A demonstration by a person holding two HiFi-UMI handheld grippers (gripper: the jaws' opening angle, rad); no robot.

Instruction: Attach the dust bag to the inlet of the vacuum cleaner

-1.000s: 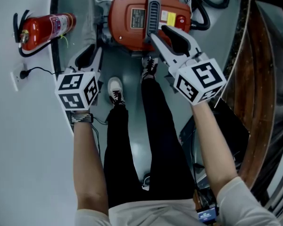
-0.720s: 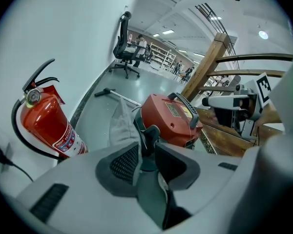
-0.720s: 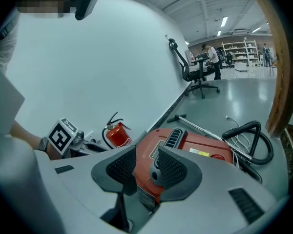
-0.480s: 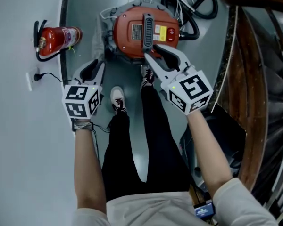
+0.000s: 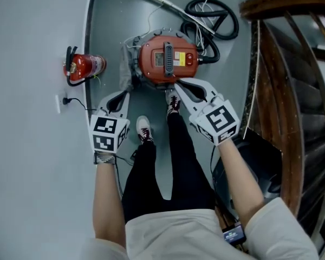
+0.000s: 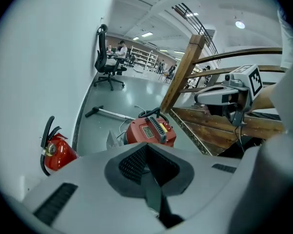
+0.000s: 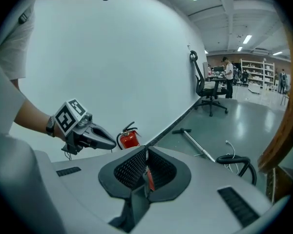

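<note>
Head view looks steeply down; all views share the fire extinguisher [image 5: 86, 67].

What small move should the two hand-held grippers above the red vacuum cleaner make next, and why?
Probably lower the left hand-held gripper toward the pale bag-like thing beside the vacuum cleaner. Both grippers hang well above the floor: the left is shut and empty, the right hand-held gripper is closing on nothing, and that pale thing lies untouched.
</note>
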